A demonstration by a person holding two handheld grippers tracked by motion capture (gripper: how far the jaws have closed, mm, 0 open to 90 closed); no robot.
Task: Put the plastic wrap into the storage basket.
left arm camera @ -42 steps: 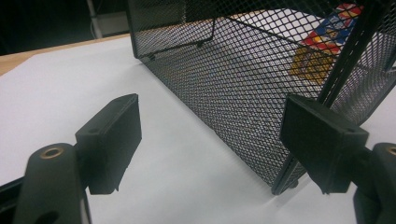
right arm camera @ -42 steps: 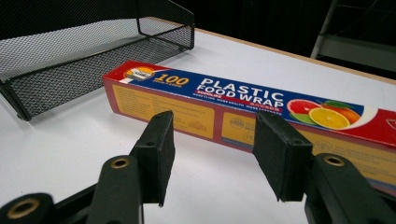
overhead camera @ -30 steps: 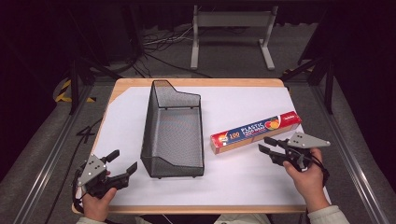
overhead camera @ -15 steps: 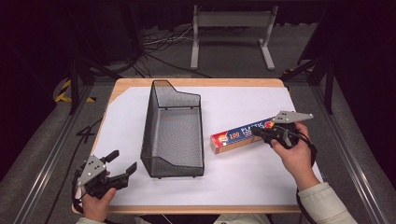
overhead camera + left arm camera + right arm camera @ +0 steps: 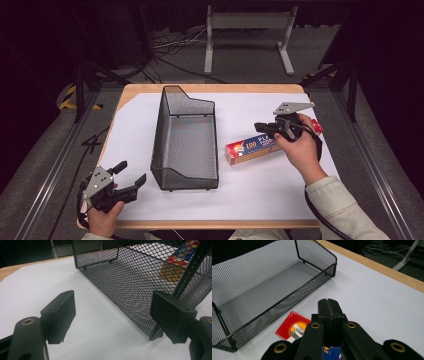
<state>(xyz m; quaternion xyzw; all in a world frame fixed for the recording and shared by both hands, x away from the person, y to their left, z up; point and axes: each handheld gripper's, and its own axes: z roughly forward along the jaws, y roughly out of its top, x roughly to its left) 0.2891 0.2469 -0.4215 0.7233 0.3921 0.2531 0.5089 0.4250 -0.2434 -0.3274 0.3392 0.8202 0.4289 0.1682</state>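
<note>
Box (red, long) beside mesh basket

Wooden table, light edge showing around a white sheet that covers most of the top. Room is dark; light falls mainly on the tabletop, surroundings drop off to near black. Floor is grey, carpet-like. Behind the table: a white metal stand with two legs and a crossbar, plus loose cables on the floor left of it. Black frame struts at both sides of the table, grey rails running along the left and right. Yellow-black hazard tape on the floor at far left. A "4" marking on the floor left of the table. Walls not discernible.
</note>
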